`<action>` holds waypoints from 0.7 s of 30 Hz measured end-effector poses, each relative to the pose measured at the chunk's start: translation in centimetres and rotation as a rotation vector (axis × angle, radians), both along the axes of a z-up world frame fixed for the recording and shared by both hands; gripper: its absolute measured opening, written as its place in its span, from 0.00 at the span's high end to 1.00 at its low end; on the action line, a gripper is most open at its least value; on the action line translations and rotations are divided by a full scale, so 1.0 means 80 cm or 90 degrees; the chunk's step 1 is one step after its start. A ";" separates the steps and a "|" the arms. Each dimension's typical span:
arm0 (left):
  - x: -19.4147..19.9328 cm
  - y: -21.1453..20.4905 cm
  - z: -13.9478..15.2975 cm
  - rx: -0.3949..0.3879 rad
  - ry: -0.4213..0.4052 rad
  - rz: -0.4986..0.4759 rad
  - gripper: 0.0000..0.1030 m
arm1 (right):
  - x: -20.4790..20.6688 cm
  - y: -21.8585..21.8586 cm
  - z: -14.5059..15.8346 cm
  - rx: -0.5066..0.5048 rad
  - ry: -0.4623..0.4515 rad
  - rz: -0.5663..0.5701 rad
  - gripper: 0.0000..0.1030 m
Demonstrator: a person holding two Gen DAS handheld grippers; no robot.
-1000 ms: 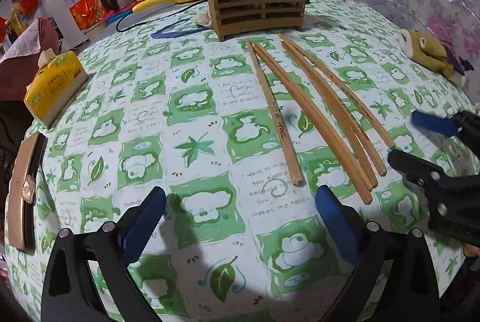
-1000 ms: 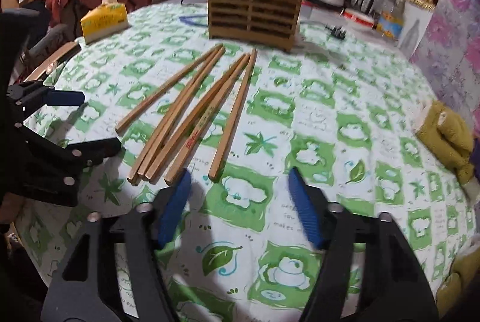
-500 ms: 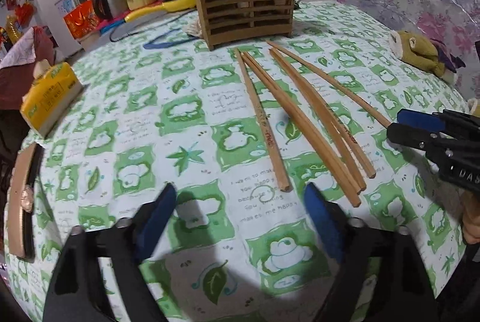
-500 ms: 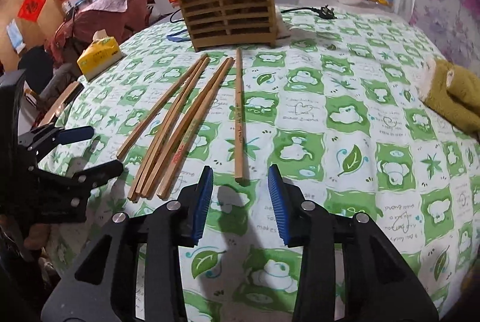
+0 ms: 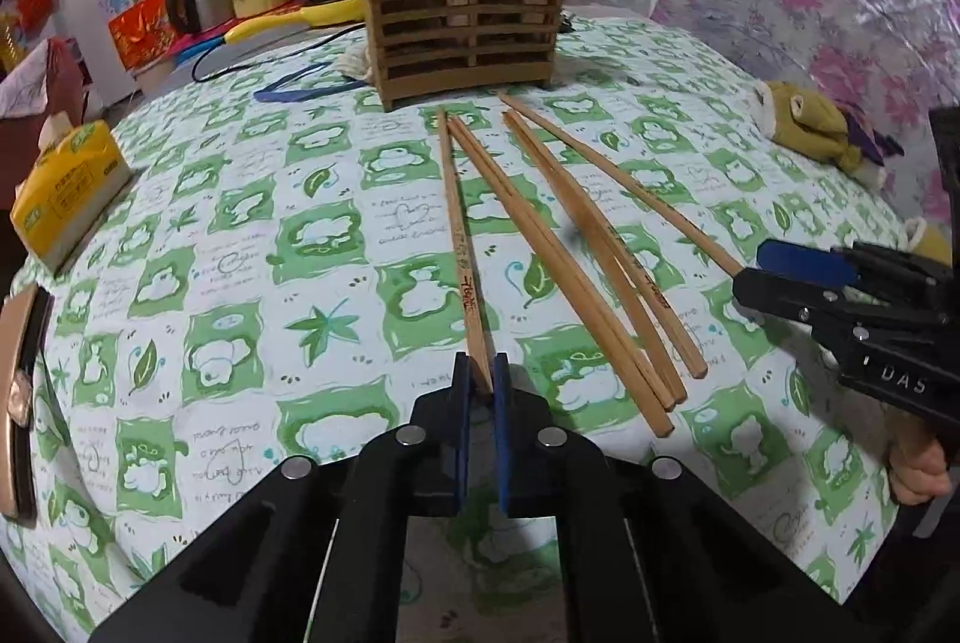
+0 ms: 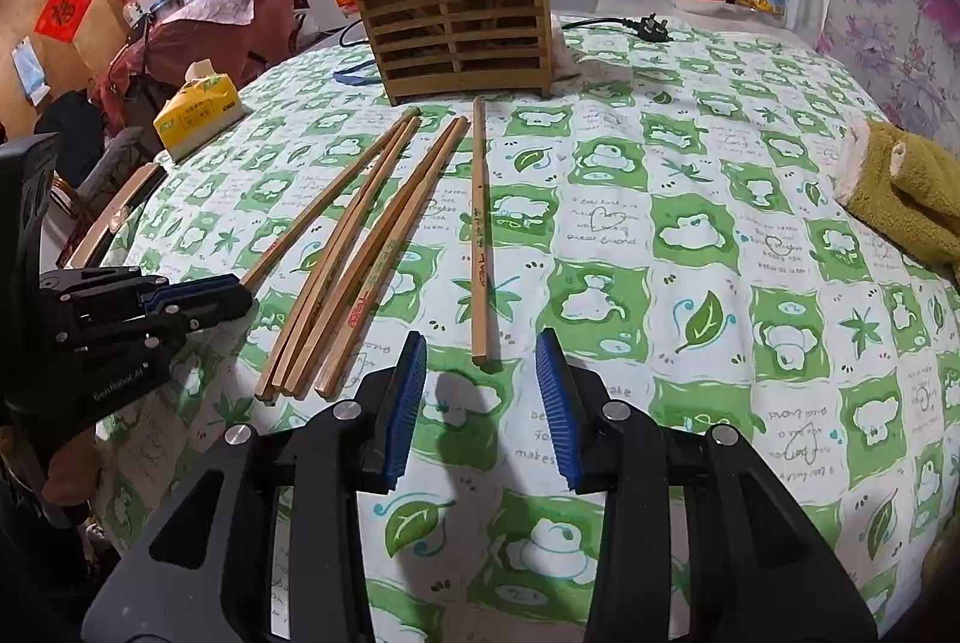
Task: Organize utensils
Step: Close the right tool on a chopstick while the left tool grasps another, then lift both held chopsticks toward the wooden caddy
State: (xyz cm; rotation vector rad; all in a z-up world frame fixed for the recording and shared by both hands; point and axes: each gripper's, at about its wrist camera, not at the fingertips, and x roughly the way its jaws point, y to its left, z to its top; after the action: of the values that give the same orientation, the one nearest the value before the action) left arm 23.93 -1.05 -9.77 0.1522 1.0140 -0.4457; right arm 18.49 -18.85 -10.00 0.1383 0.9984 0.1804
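left gripper [image 5: 478, 378] clamps red-lettered chopstick [image 5: 459, 247]

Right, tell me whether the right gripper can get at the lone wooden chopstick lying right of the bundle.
Probably yes: the right gripper stands open, the lone wooden chopstick's near end lies on the tablecloth just ahead between its blue pads, nothing between.

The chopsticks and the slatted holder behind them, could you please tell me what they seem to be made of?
Chopsticks: probably bamboo or wood, matte tan with printed red markings and square-cut ends. Slatted holder: apparently wood or bamboo too, a darker unglossy brown, built of thin flat strips.
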 end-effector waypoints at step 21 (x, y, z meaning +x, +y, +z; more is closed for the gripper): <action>-0.007 0.008 0.009 -0.006 -0.024 0.027 0.93 | -0.006 0.009 0.005 -0.026 -0.021 -0.004 0.94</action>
State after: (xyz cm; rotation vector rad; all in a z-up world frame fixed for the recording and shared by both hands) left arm 23.38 -0.39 -9.01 0.1298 0.9760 -0.4076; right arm 18.03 -18.14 -9.59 0.1013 0.9678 0.1567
